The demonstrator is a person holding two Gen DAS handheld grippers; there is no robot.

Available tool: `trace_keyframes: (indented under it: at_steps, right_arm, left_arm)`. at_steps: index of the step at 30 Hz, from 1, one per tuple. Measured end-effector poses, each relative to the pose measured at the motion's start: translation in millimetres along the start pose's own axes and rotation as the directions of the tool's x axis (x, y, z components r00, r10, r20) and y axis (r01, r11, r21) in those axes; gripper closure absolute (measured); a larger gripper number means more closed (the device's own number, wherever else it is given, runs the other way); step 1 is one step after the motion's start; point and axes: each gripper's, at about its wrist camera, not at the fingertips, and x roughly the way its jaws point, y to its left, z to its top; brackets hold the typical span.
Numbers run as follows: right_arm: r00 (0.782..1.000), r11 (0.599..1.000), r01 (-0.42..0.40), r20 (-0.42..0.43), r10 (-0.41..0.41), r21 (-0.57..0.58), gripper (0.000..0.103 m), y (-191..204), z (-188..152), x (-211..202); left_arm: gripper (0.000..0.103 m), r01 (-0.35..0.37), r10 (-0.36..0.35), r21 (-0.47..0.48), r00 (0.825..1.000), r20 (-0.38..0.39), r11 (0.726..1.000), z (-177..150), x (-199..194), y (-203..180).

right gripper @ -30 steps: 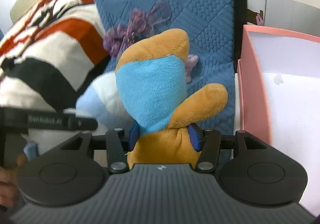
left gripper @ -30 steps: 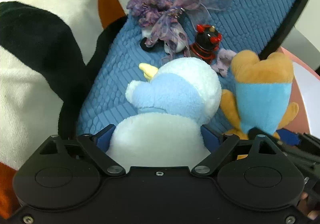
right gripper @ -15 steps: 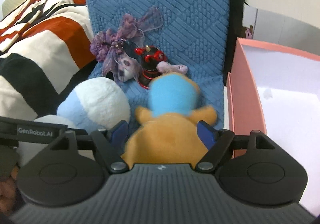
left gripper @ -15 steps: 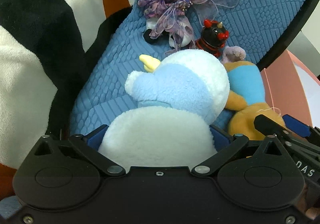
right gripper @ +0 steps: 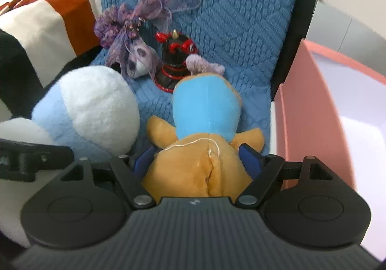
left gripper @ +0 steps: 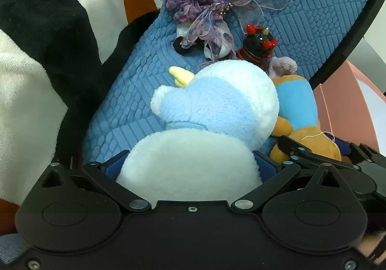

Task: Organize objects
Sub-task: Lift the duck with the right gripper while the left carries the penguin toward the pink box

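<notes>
Right tool is opening around the orange-and-blue plush toy; left tool is spread around the fluffy white-and-blue plush penguin. Either toy could topple on withdrawal.

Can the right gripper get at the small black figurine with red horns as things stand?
Probably not directly. The right gripper, jaws opening, has the orange and blue plush toy between its fingers, and that toy lies straight in front of the small black figurine with red horns.

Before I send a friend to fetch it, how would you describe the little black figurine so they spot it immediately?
Look at the blue quilted cushion. Among the toys lying on it, the glossy black hard figurine stands beyond the orange-and-blue plush toy, beside the purple gauze bow. It alone is hard and shiny, with red horns and trim.
</notes>
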Motion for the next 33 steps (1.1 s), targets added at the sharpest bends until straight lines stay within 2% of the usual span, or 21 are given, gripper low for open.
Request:
trace_keyframes:
  at_steps: [4,8,11,17,22,26,29,33]
  right_arm:
    - [1.0,1.0,0.002,-0.023,-0.003,-0.007,0.024,2.1,-1.1,5.7]
    - [0.997,0.999,-0.027,-0.069,0.029,0.034,0.036,-5.4,4.2,-2.1]
    - [0.996,1.0,-0.018,-0.084,0.02,0.024,0.041,-6.6,3.9,-9.2]
    - [0.996,1.0,-0.007,-0.084,0.007,0.009,0.042,-3.3,1.3,-25.9]
    - [0.997,1.0,-0.007,-0.08,0.008,0.012,0.042,-1.9,5.0,-36.5]
    - [0.996,0.999,-0.024,-0.082,0.026,0.027,0.043,-5.1,9.5,-46.8]
    - [0.996,0.999,-0.04,-0.073,0.042,0.032,0.043,-7.5,14.1,-59.4]
    - [0.996,0.997,-0.056,-0.061,0.058,0.044,0.043,-13.2,20.4,-77.7]
  left_arm:
    - [0.0,-0.004,0.004,0.003,1.0,0.0,1.0,-0.5,3.4,-0.1]
    - [0.0,-0.006,0.006,0.008,1.0,0.002,1.0,-0.8,7.0,-0.6]
    - [0.0,0.0,0.0,0.013,1.0,-0.001,1.0,1.2,9.6,-1.9]
    - [0.001,0.041,-0.041,-0.019,0.999,0.006,0.999,3.1,10.1,7.9]
    - [0.009,0.074,-0.073,-0.046,0.997,0.019,0.996,3.2,4.7,13.4]
    - [0.011,0.105,-0.104,-0.06,0.994,0.022,0.993,2.1,-3.4,15.4]
    - [0.012,0.161,-0.161,-0.102,0.987,0.013,0.982,2.9,-9.6,18.2]
    - [0.012,0.184,-0.182,-0.114,0.983,0.03,0.976,7.1,-22.9,12.9]
